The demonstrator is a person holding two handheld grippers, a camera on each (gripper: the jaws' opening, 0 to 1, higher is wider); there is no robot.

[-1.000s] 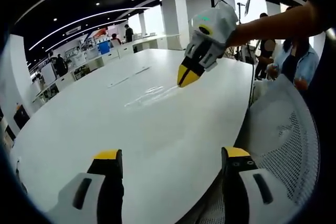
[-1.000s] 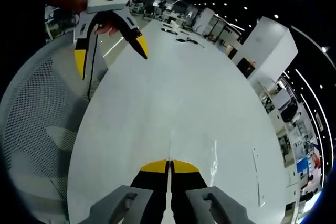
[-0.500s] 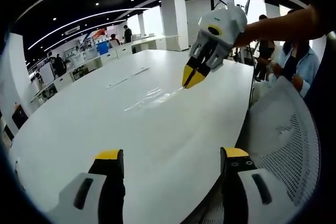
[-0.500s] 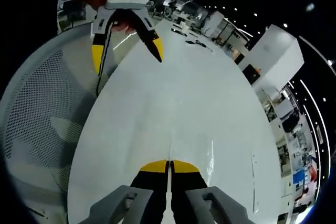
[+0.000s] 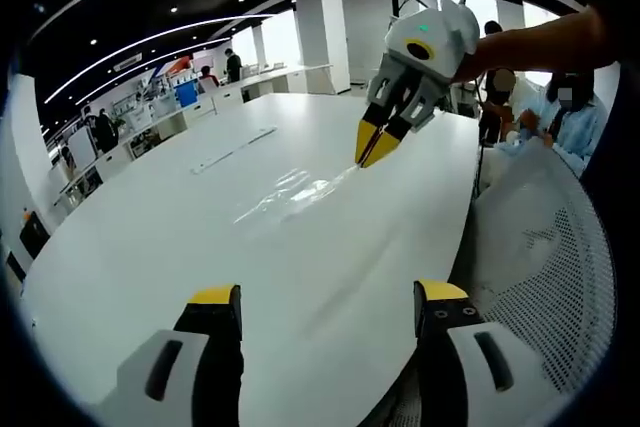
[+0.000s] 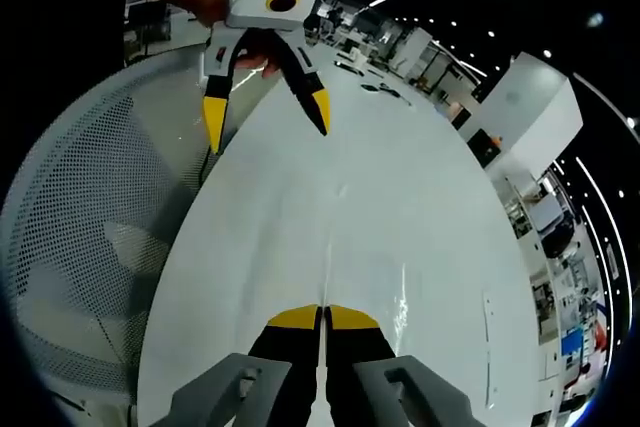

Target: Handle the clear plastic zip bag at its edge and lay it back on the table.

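Left gripper view: the left gripper [image 5: 327,312] hangs with its two yellow-tipped black jaws spread wide apart over the near edge of the large white oval table [image 5: 150,237], holding nothing. Farther along the table, the right gripper [image 5: 377,144], white-bodied with yellow jaw tips, points down with its jaws pressed together on the edge of the clear plastic zip bag [image 5: 285,195]; the rest of the bag lies flat on the table towards the middle, showing as a glossy, wrinkled sheet. A white mesh chair back [image 5: 545,247] stands just beside the table's right edge. In the right gripper view, the right gripper [image 6: 322,319] shows its yellow tips closed against each other, with a thin crease of the bag [image 6: 400,307] running just beside them on the table surface. The left gripper [image 6: 268,112] appears near the table's far edge, jaws parted, gripped by a person's hand [image 6: 245,47], next to the mesh chair back [image 6: 90,227].
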